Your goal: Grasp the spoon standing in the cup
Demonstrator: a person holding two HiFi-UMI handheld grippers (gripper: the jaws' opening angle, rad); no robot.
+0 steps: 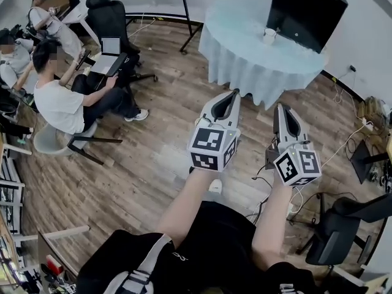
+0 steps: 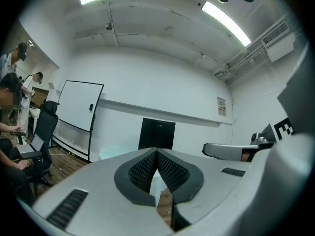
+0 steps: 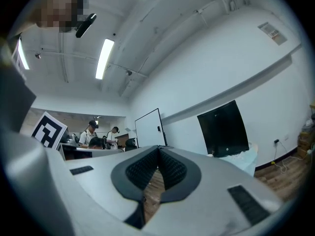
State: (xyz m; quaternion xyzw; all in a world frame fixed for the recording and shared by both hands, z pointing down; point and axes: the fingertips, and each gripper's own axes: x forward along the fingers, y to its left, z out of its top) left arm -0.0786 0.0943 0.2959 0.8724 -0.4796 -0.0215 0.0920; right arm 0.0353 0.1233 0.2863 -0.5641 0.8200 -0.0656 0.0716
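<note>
A white cup [image 1: 269,35] stands on the round table with a pale cloth [image 1: 245,57] at the far side of the room; it is too small to make out a spoon in it. Both grippers are held out above the wooden floor, well short of the table and pointing toward it. My left gripper [image 1: 235,92] is shut with nothing in it, its pads meeting at the tips [image 2: 157,151]. Beside it, my right gripper [image 1: 281,106] is also shut and empty [image 3: 158,149]. The table's cloth [image 3: 243,159] shows at the right of the right gripper view.
A black screen [image 1: 306,8] stands behind the table. People sit at desks on the left [image 1: 58,97] beside a black office chair [image 1: 110,17]. Another black chair [image 1: 340,225] and floor cables [image 1: 352,143] are at the right. A whiteboard [image 2: 78,104] stands by the wall.
</note>
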